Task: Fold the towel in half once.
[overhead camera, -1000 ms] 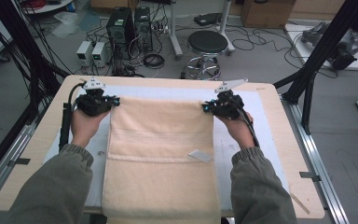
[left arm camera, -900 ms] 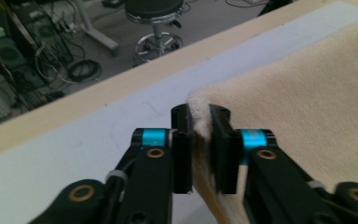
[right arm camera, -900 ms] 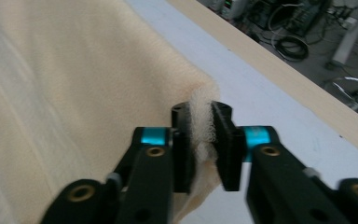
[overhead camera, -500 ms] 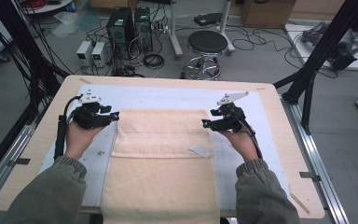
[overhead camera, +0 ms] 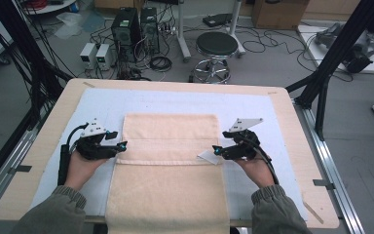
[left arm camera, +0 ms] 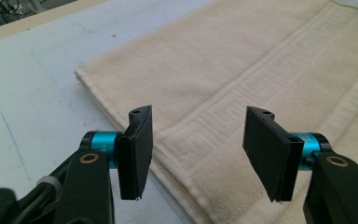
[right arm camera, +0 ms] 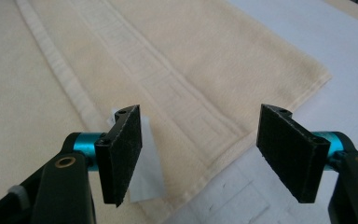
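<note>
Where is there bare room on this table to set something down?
Free patches: the blue mat beyond the towel's far edge, and the wooden table margin outside each hand. Crowded: beside the towel's fold, where the left claw and right claw hover.

Cream towel (overhead camera: 168,146) with a woven Greek-key border band (left arm camera: 223,116) and ribbed stripe; white label (right arm camera: 144,163) at its right edge. Pale blue-white mat (overhead camera: 102,105) on a light wood table (overhead camera: 292,126). Left gripper (overhead camera: 119,146) and right gripper (overhead camera: 216,150): black, with teal collars and grey top plates. Olive-green sleeves (overhead camera: 53,214).
</note>
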